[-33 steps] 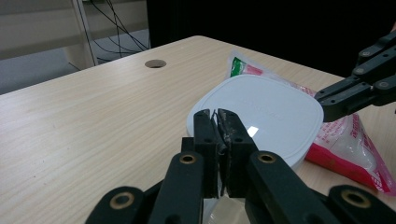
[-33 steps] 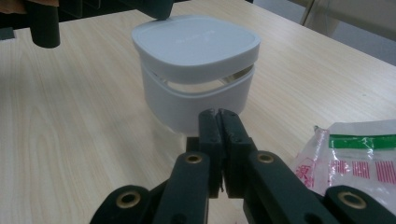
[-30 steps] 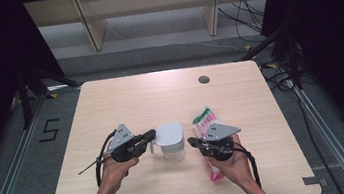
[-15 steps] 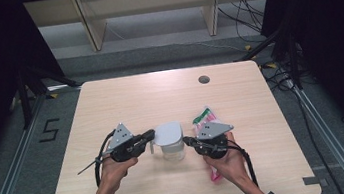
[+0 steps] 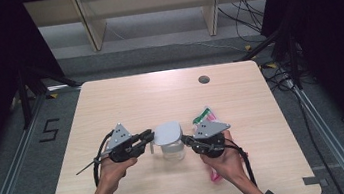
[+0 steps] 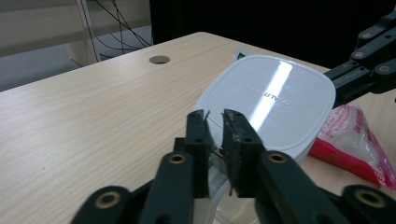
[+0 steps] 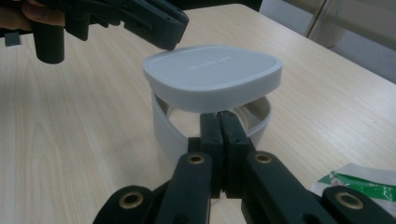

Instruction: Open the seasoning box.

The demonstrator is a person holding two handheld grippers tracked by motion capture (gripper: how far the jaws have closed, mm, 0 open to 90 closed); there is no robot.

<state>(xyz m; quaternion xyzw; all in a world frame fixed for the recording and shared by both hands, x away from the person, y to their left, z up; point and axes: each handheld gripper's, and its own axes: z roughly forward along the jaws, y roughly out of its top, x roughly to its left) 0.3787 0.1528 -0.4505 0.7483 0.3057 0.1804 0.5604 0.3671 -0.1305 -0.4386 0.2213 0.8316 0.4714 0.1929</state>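
Half done, I judge: the lid [image 5: 168, 132] sits tilted, unsealed on the tub [image 5: 172, 151] near the bench's [image 5: 125, 103] front edge. Left hand-held gripper [image 5: 148, 137] has just loosened beside the lid, gripping nothing; right hand-held gripper [image 5: 185, 140] clenches the tub's rim.

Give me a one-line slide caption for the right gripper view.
Right gripper shut on the clear container's rim, grey lid tilted above it.

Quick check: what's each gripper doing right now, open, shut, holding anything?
Left gripper: jaws have just been opening, a small gap between them, at the edge of the grey lid; nothing visibly gripped.
Right gripper: shut on the container rim.
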